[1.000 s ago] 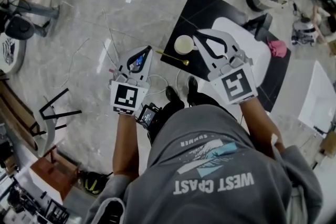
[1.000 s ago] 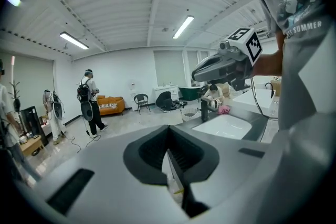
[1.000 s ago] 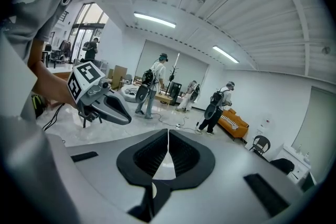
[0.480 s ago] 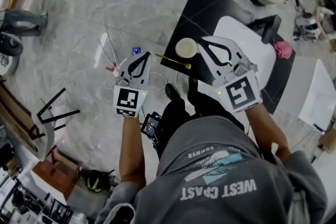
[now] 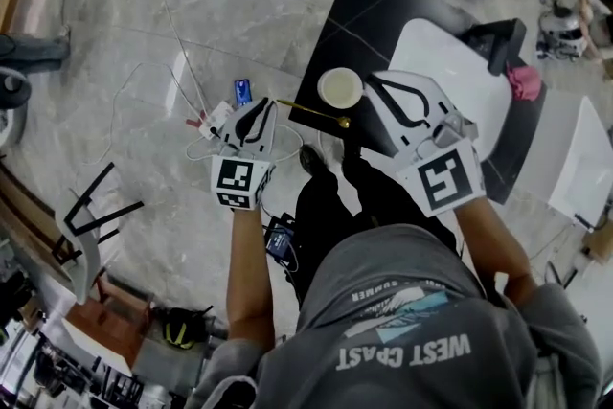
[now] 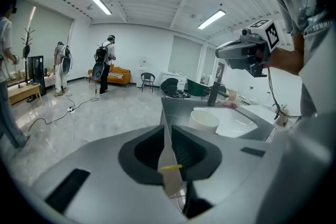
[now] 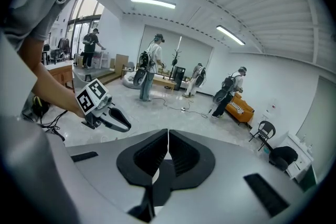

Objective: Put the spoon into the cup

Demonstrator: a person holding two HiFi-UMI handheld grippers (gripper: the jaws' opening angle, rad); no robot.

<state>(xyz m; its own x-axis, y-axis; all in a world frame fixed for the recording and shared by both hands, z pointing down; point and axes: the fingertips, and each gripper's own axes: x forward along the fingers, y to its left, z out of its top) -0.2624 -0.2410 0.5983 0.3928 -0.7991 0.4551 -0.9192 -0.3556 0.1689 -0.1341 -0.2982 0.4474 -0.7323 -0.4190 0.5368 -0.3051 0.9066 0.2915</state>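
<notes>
Grey marbled floor (image 5: 124, 34) lies under you, with a low black table (image 5: 369, 5) carrying a white rounded board (image 5: 436, 53). Your cream round cup (image 5: 340, 88) stands upright at the table's near corner, just beside the board. The slim gold metal spoon (image 5: 314, 111) lies flat beside the cup, outside it, its handle reaching the table's edge. Your left gripper (image 5: 261, 107) hangs near that handle. Its jaws have just been opening to a narrow slit and grip nothing, with the handle's tip showing through. Your right gripper (image 5: 376, 81), beside the cup, has its jaws pressed together, empty.
</notes>
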